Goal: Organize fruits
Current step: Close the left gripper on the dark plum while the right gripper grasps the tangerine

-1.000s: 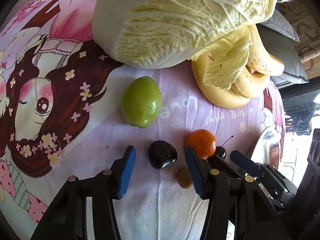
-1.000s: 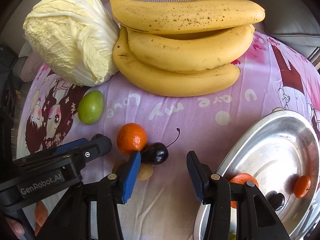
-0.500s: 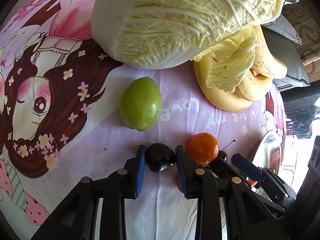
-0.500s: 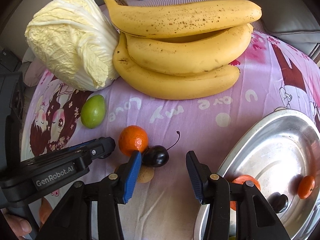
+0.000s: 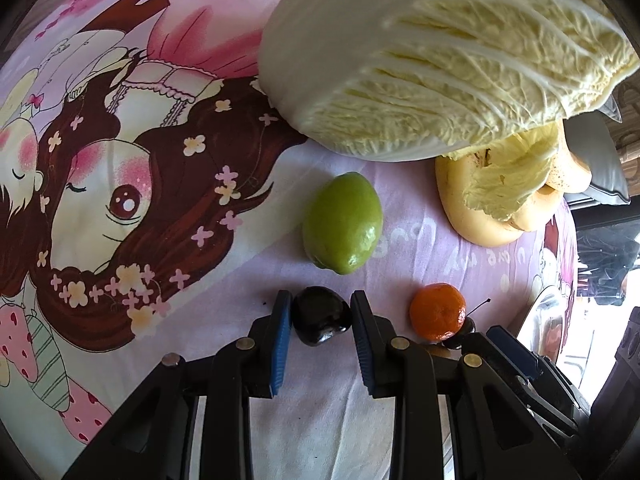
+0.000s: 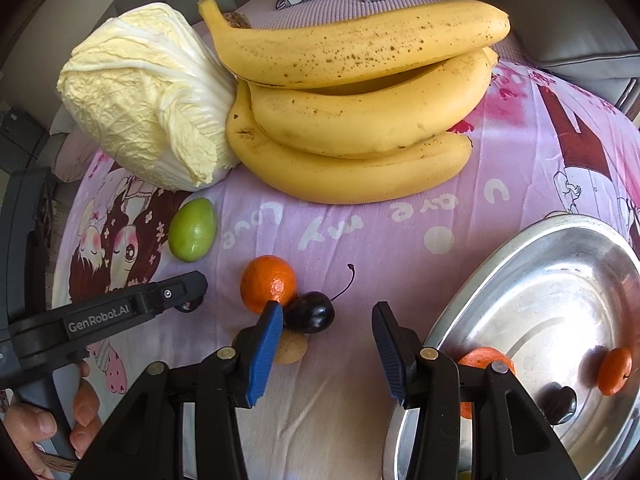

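Observation:
My left gripper is shut on a dark cherry, its blue pads pressing both sides, low over the printed cloth. Beyond it lies a green fruit; to the right are a mandarin and a stemmed cherry. My right gripper is open; that stemmed cherry sits just ahead of its left pad, touching the mandarin. The left gripper reaches in from the left. A steel tray at the right holds two mandarins and a dark cherry.
A napa cabbage and a bunch of bananas fill the far side of the cloth. A small tan fruit lies under my right gripper's left finger. A person's hand holds the left gripper's handle. Grey cushions lie behind.
My left gripper's jaws closed on the dark cherry, then it shifted left, away from the mandarin, with the cherry in its grip. The right gripper stayed open and drifted slightly.

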`<state>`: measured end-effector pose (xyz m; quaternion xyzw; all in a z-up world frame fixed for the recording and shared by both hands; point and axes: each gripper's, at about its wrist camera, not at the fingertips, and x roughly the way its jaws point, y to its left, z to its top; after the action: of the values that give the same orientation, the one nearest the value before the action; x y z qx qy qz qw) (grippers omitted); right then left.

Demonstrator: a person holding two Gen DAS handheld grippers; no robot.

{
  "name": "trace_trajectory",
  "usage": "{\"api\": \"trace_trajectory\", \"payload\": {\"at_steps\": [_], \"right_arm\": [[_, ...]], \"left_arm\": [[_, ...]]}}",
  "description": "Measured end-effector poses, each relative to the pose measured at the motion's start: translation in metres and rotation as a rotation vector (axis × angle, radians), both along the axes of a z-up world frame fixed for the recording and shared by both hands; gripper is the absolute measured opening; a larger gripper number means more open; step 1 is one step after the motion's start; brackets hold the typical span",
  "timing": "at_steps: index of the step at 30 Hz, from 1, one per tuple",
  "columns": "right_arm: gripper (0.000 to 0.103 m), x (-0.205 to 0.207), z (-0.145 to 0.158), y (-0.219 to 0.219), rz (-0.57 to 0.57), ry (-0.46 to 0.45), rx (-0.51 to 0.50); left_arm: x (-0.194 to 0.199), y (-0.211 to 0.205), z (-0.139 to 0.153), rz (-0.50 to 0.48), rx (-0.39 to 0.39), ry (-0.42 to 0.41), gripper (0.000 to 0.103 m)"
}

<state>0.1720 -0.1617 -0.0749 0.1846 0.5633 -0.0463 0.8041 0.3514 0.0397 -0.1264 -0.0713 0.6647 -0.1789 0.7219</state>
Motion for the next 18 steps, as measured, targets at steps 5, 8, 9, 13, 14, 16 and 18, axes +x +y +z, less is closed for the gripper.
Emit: {"api": "trace_trajectory", "payload": {"at_steps": [5,8,9,13,14,16,18], "right_arm": [[0.05,-0.001,0.009,-0.003,0.003,-0.014,0.008],[0.05,0.001,0.015,-0.003,0.012,-0.026,0.011],[0.05,0.002,0.016,-0.003,0.016,-0.028,0.013],[0.05,0.009,0.018,0.003,0.038,-0.028,0.007],[0.05,0.011,0.019,0.005,0.048,-0.027,0.005],[0.05,0.017,0.018,0.01,0.067,-0.023,-0.002],[0.05,0.023,0.015,0.017,0.087,-0.014,-0.015]], "left_arm": [[0.005,0.012,-0.001,0.026,-0.006,0.011,0.031],[0.006,0.017,-0.002,0.031,-0.012,0.018,0.031],[0.007,0.019,-0.002,0.033,-0.014,0.021,0.031],[0.009,0.023,-0.003,0.046,-0.03,0.036,0.031],[0.01,0.024,-0.005,0.051,-0.037,0.041,0.031],[0.012,0.029,-0.006,0.06,-0.041,0.045,0.031],[0.013,0.033,-0.005,0.069,-0.043,0.048,0.031]]}}
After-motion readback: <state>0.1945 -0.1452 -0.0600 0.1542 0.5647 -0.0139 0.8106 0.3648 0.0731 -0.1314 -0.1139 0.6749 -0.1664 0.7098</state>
